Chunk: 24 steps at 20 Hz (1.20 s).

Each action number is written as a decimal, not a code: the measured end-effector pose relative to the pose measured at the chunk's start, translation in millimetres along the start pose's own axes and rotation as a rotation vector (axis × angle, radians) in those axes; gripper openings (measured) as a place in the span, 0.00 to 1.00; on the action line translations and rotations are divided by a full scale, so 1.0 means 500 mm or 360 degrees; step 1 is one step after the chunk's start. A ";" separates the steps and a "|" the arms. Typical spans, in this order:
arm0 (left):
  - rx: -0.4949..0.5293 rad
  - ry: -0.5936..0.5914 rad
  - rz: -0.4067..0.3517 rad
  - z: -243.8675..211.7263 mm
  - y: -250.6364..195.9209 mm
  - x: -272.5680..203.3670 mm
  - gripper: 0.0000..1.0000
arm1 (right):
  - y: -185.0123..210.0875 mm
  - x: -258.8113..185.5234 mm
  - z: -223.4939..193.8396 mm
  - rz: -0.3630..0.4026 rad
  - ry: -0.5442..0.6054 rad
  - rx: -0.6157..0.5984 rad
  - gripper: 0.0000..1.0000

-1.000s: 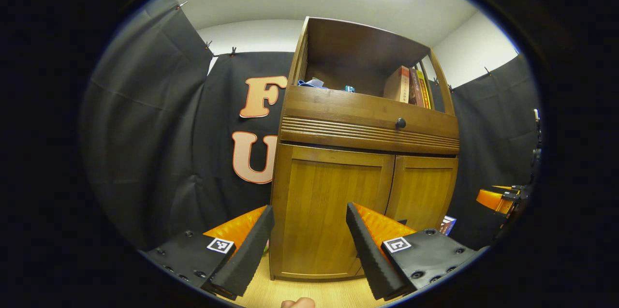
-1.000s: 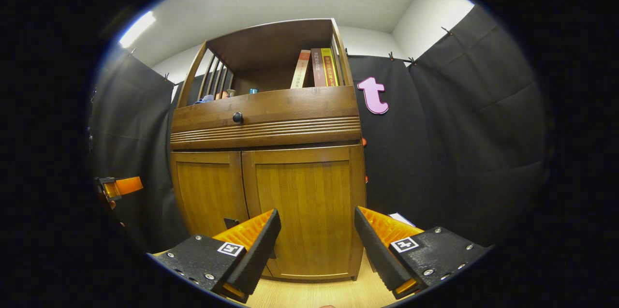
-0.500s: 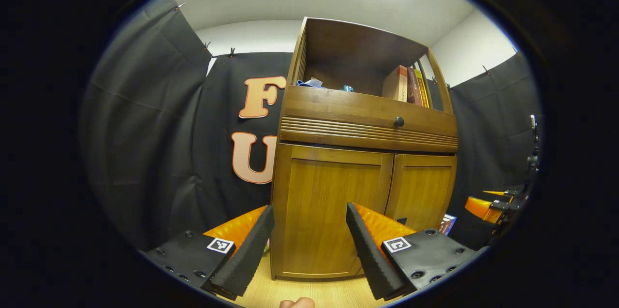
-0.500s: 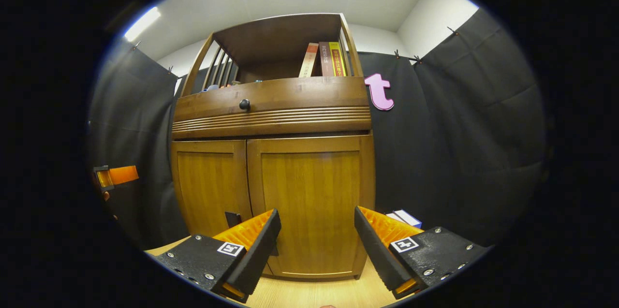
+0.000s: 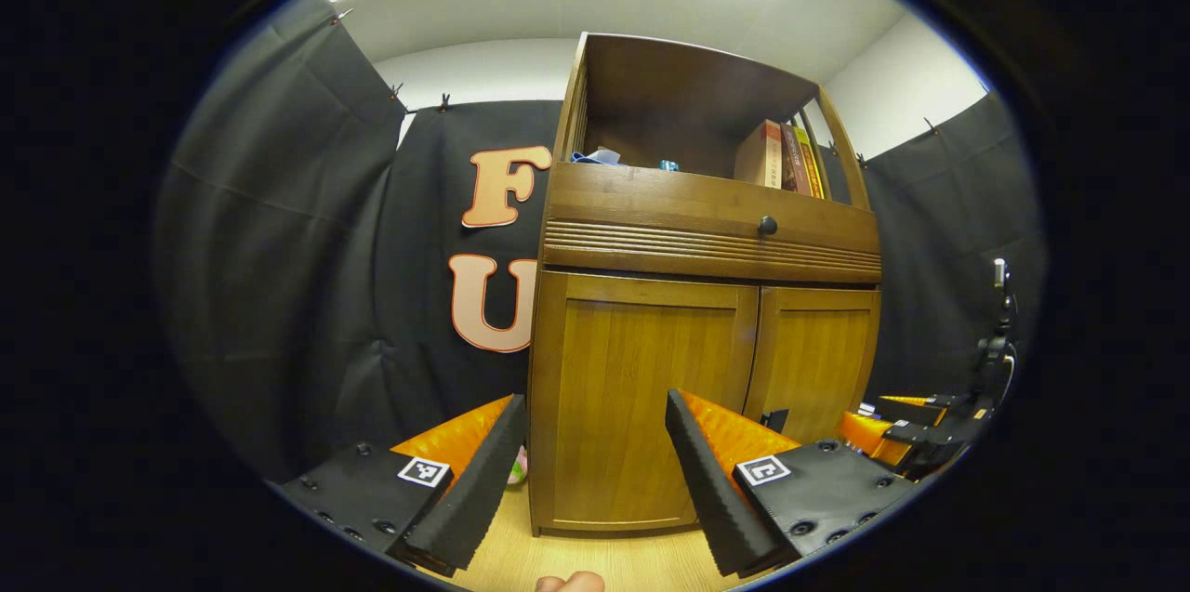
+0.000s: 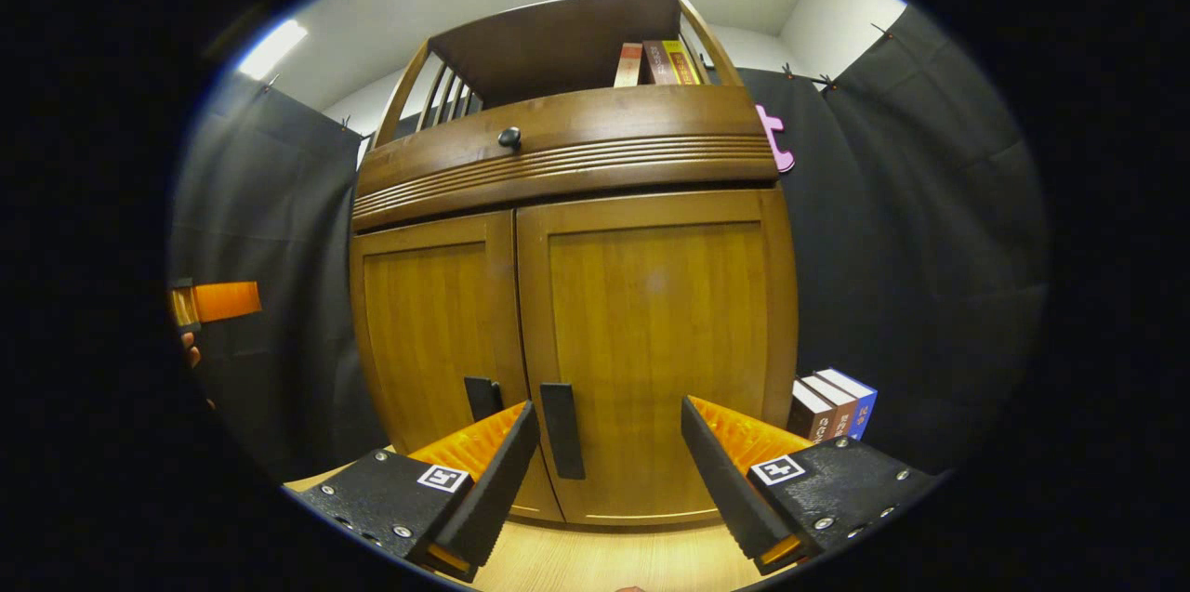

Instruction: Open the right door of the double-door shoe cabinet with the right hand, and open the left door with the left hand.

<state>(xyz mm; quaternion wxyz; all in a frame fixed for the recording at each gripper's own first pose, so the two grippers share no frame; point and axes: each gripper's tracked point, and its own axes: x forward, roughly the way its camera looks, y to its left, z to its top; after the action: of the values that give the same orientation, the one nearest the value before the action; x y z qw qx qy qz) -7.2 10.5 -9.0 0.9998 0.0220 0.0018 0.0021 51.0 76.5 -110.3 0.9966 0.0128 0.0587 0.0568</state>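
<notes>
The wooden shoe cabinet (image 6: 567, 295) stands on a pale wood floor (image 6: 604, 559), both doors closed. Its open top shelf holds upright books (image 6: 658, 62); more books (image 6: 830, 401) stand on the floor just beside its right side. The right gripper (image 6: 609, 467) has its fingers spread wide, empty, near the right door (image 6: 655, 350) and its dark bar handle (image 6: 561, 429). The left gripper (image 5: 595, 471), equally wide apart and empty, faces the left door (image 5: 641, 406). A round dark knob (image 6: 509, 138) sits on the ribbed drawer front.
</notes>
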 end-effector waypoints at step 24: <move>0.0022 0.0019 0.0139 -0.047 0.091 0.017 0.96 | 0.064 0.212 -0.196 -0.0002 0.0221 0.0060 0.69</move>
<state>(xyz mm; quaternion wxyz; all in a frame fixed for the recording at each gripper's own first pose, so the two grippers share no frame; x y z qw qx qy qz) 0.9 56.8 -30.3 0.9985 0.0289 0.0068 0.0458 140.4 122.1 -218.7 0.9897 0.0277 0.1288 0.0558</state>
